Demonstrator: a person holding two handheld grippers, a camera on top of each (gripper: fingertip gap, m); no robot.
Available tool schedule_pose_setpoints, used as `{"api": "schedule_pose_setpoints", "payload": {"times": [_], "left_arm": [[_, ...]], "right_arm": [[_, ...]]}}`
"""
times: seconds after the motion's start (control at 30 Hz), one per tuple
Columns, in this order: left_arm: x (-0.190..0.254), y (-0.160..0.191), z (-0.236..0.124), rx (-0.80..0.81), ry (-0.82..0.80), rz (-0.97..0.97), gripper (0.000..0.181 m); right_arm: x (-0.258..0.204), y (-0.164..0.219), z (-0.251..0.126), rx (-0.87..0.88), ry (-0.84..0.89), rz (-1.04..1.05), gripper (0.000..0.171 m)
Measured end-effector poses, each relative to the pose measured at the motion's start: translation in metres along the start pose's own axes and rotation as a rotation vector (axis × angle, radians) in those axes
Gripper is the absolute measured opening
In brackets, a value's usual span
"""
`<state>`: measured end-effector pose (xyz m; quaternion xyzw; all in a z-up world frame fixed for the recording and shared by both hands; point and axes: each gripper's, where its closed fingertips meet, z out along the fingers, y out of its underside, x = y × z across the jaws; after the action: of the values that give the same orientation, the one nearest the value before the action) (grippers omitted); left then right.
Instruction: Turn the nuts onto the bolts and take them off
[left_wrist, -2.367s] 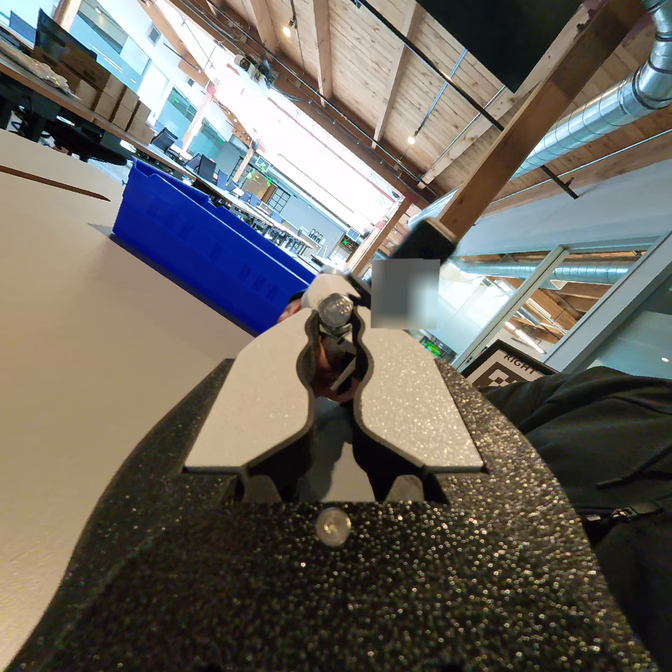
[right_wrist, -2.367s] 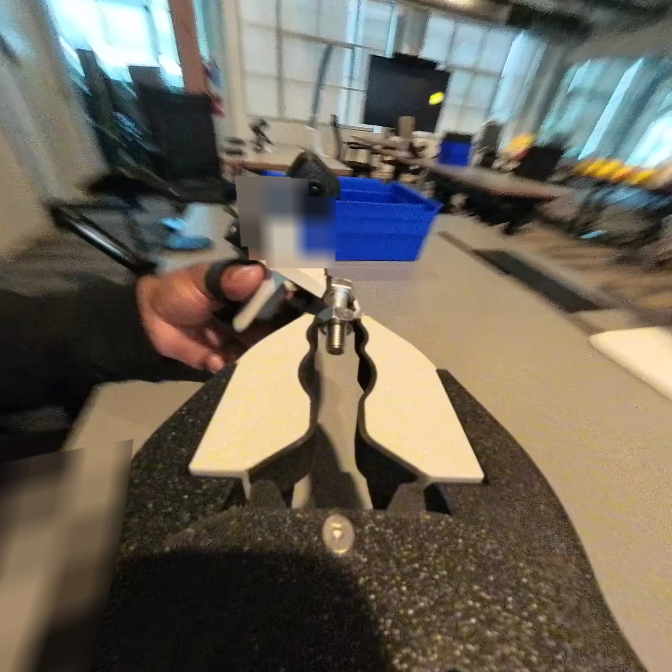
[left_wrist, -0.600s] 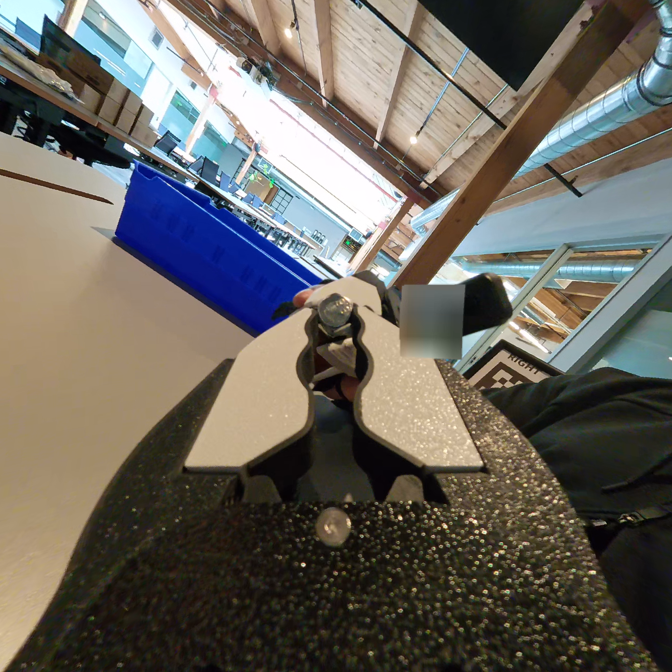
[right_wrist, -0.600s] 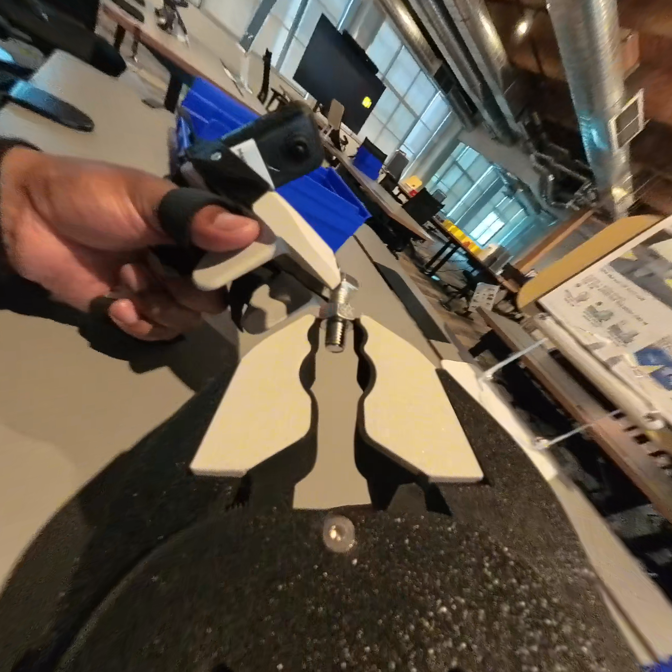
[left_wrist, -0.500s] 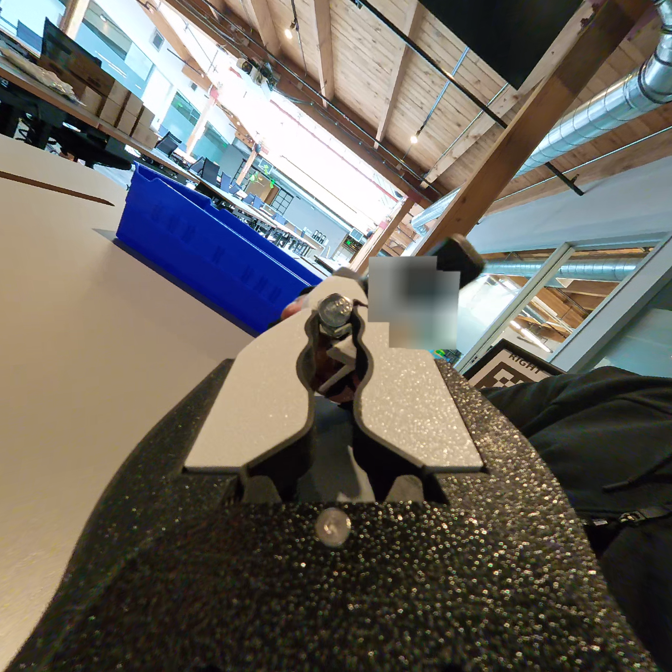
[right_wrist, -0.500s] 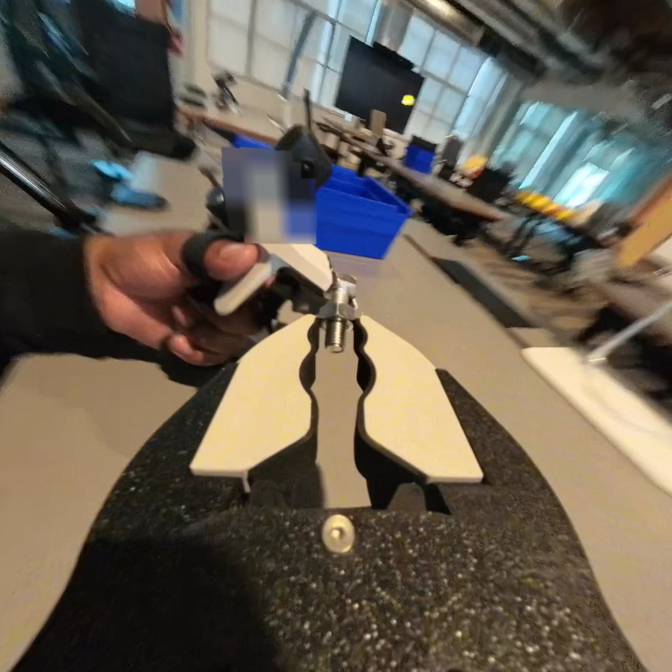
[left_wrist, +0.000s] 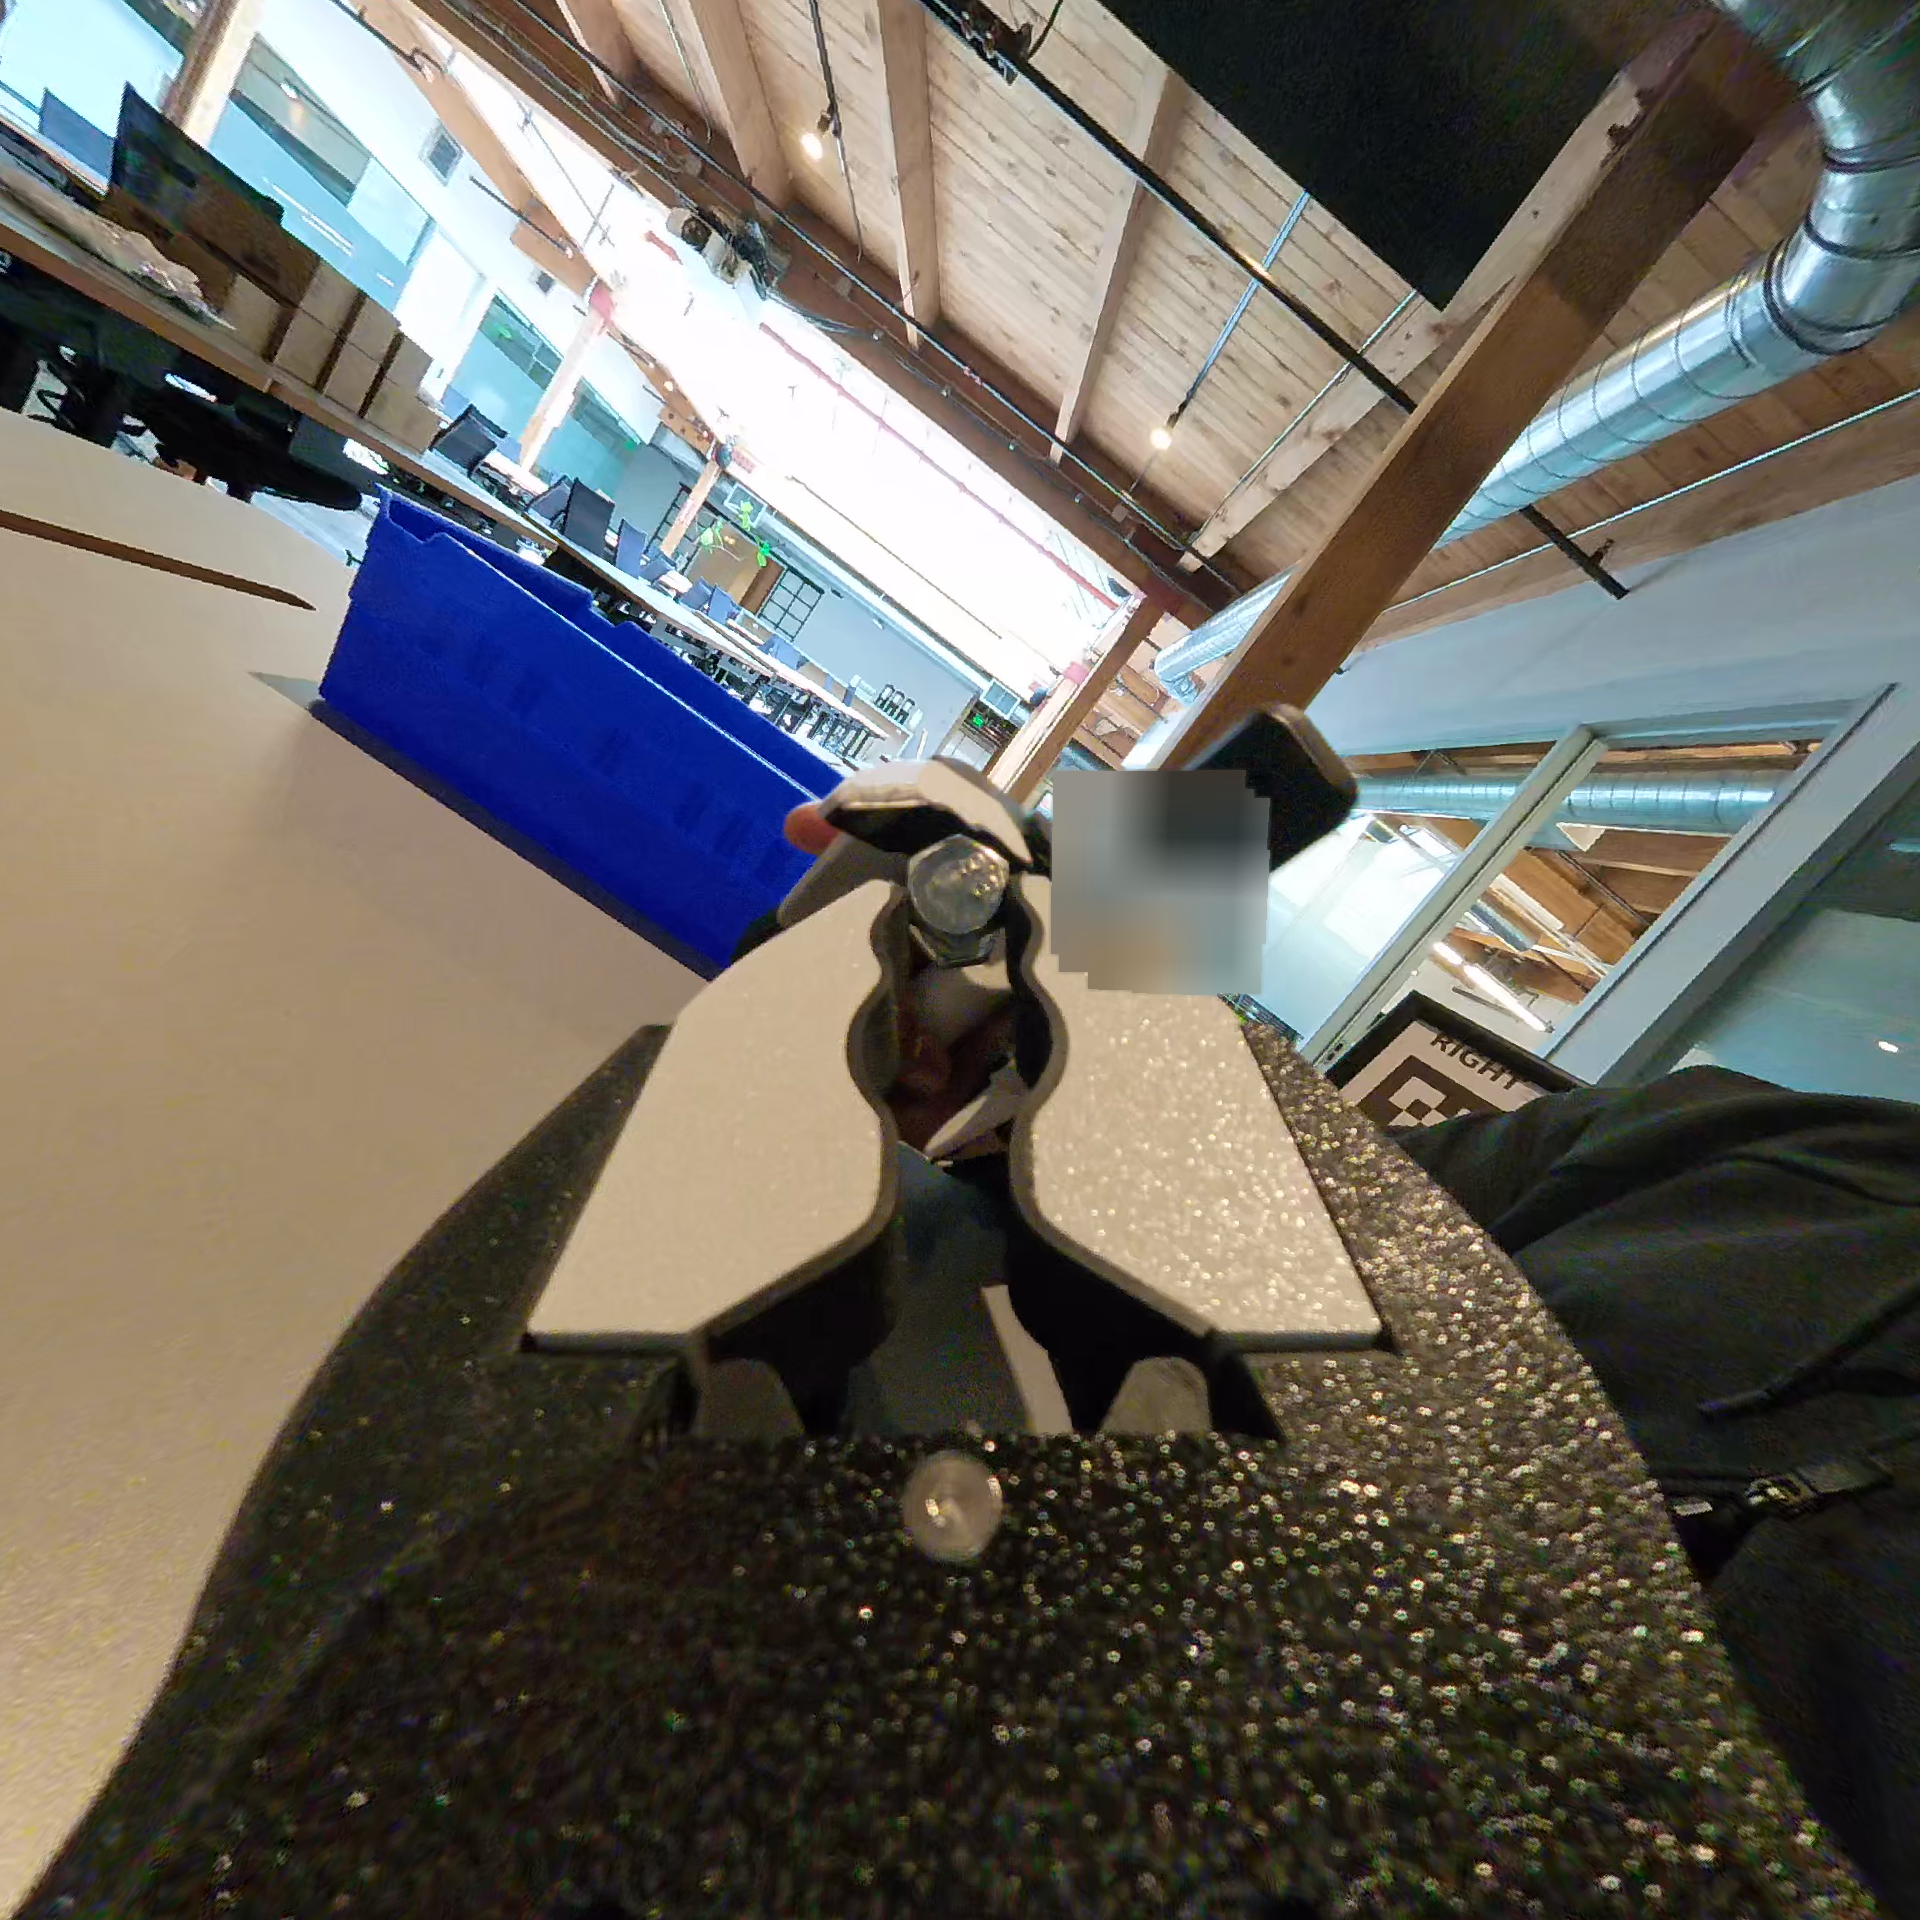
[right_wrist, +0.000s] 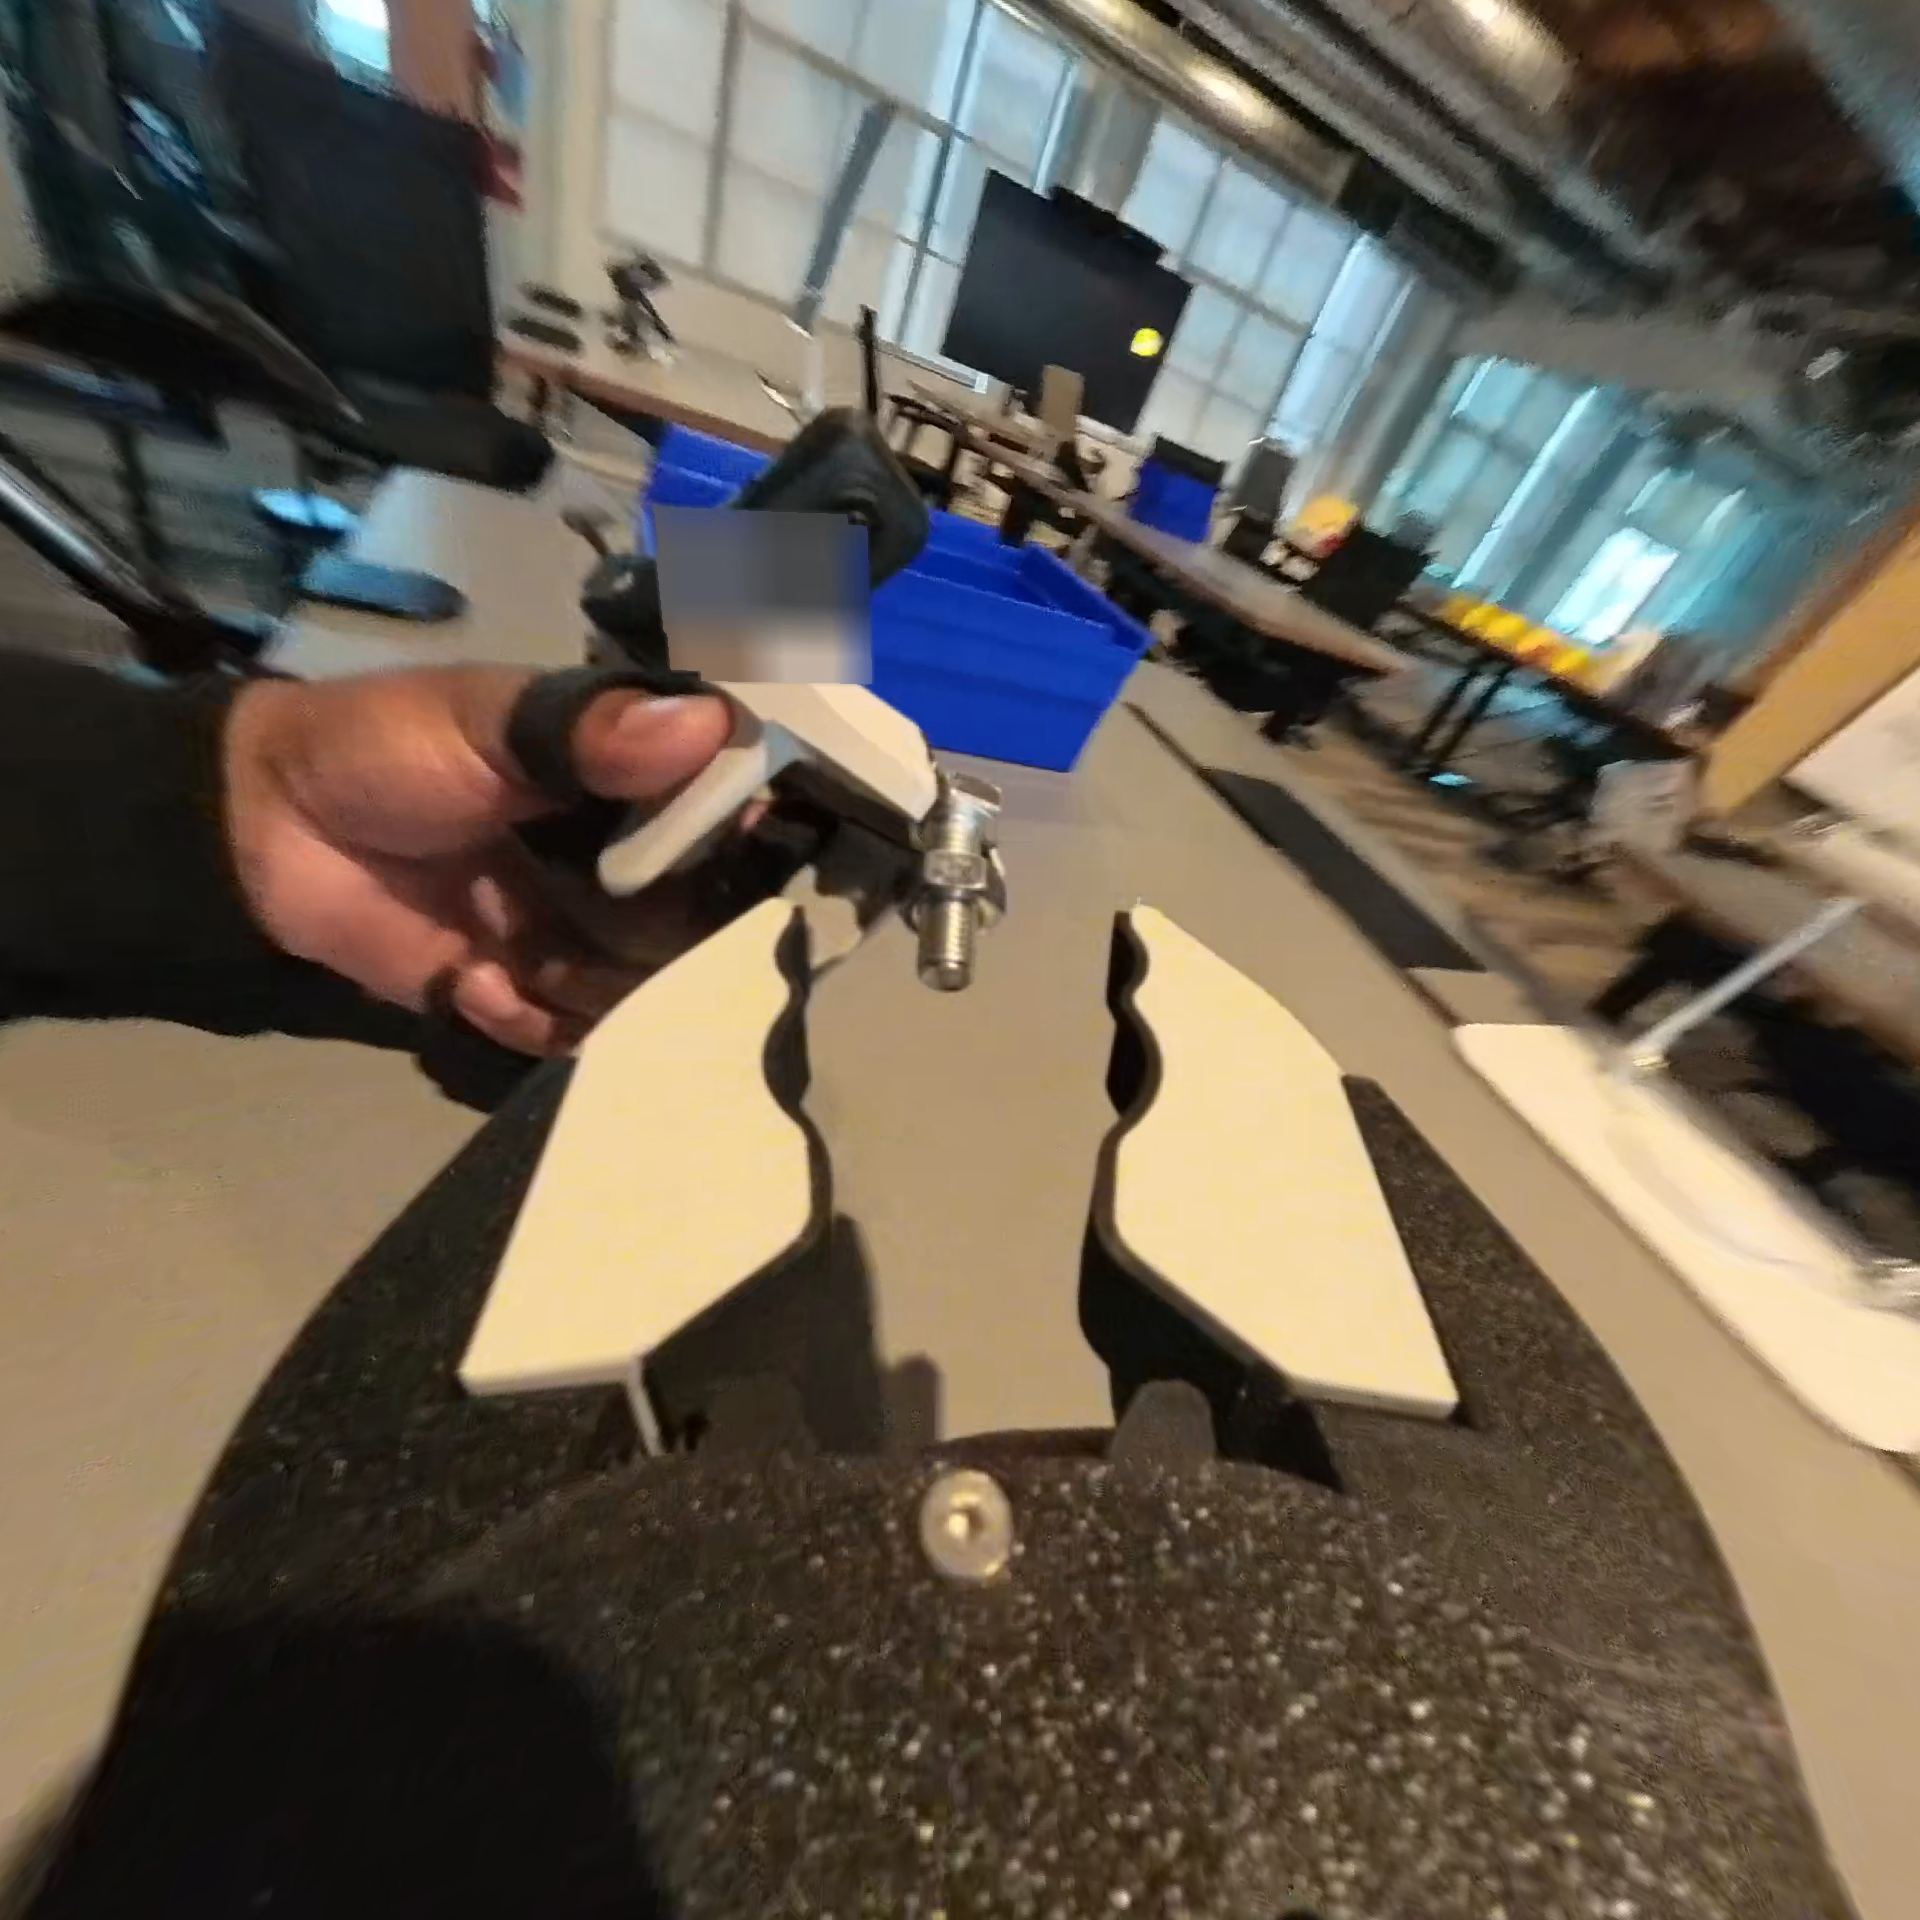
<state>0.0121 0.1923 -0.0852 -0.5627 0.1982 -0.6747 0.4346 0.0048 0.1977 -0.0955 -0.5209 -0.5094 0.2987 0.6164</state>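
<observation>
My left gripper (left_wrist: 951, 925) is shut on a silver bolt (left_wrist: 954, 891), gripping it just under the hex head, raised above the table. In the right wrist view the same bolt (right_wrist: 945, 940) hangs thread-down from the left gripper (right_wrist: 920, 821), with a silver nut (right_wrist: 956, 868) threaded partway up it. My right gripper (right_wrist: 956, 920) is open, its two fingers standing to either side of the bolt's threaded end without touching it. A hand (right_wrist: 416, 821) holds the left gripper. The right gripper's fingertips (left_wrist: 914, 805) show just beyond the bolt head.
A blue bin (left_wrist: 540, 707) stands on the grey table (left_wrist: 208, 987) beyond the grippers; it also shows in the right wrist view (right_wrist: 997, 644). A white board (right_wrist: 1662, 1195) lies at the table's right. A dark sleeve (left_wrist: 1662, 1247) is at the right. My left and right fingertips are right by each other.
My right gripper was shut on the nut, turning about the bolt; it has now opened and let go. The left gripper still holds the bolt in the same place.
</observation>
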Motion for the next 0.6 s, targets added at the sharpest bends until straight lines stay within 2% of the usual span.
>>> {"api": "schedule_pose_setpoints", "payload": {"times": [0.17,0.23,0.3,0.4,0.6], "left_arm": [[-0.001,0.003,0.002,-0.016,-0.001,-0.006,0.016],[-0.001,0.004,0.003,-0.025,-0.002,-0.006,0.017],[0.0,0.004,0.003,-0.026,0.001,-0.001,0.017],[-0.001,0.005,0.003,-0.032,-0.008,0.006,0.017],[0.001,0.007,0.005,-0.049,-0.008,0.032,0.017]], "right_arm": [[0.003,0.002,0.001,-0.069,0.159,-0.28,0.036],[0.005,0.004,0.0,-0.094,0.202,-0.342,0.022],[0.003,0.003,0.0,-0.097,0.196,-0.35,0.018],[0.0,0.004,0.001,-0.08,0.102,-0.182,0.018],[-0.013,0.0,-0.003,0.053,-0.303,0.49,0.02]]}}
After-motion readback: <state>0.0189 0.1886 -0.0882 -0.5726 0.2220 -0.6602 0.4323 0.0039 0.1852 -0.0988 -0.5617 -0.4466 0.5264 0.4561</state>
